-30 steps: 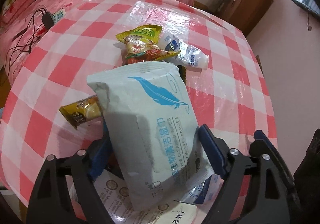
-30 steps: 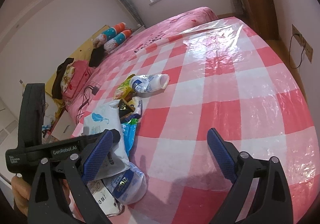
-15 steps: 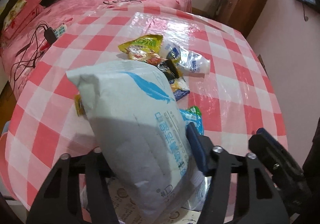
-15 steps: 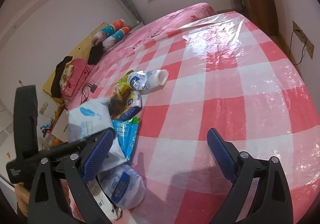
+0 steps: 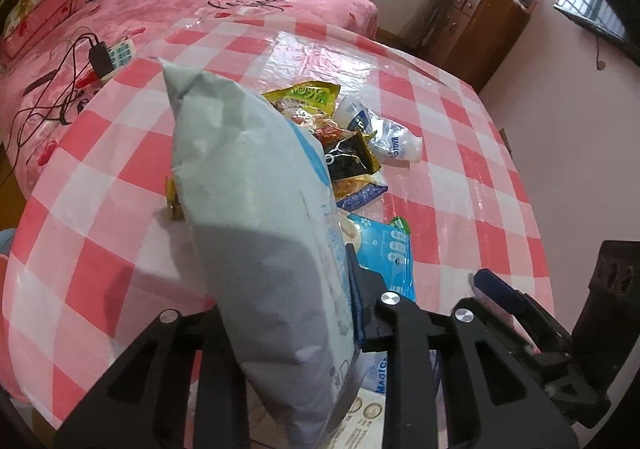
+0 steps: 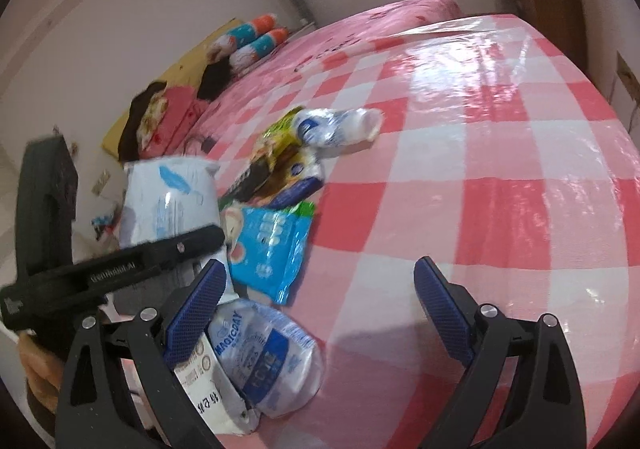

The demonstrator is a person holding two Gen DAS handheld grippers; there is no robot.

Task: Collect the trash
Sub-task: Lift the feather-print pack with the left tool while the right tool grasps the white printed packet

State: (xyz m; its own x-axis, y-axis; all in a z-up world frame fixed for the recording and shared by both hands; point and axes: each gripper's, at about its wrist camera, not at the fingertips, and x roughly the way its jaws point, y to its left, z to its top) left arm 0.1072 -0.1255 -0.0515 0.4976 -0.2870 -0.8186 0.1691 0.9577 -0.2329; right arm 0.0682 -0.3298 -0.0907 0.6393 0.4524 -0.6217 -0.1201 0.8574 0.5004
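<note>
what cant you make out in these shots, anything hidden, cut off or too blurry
- Left gripper, left wrist view: its left finger is hidden behind the grey-white wet-wipes pack with a blue feather that it clamps.
- Small yellow wrapper, left wrist view: mostly hidden behind that pack.
- Flat white printed paper packet, right wrist view: covered by the open right gripper and the bottom edge.
- Clear crinkled plastic bag with blue print, right wrist view: small text too blurred.

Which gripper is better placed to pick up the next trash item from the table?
Right. The right gripper is open and empty, above the crumpled bottle. The left gripper has just closed on the wipes pack.
</note>
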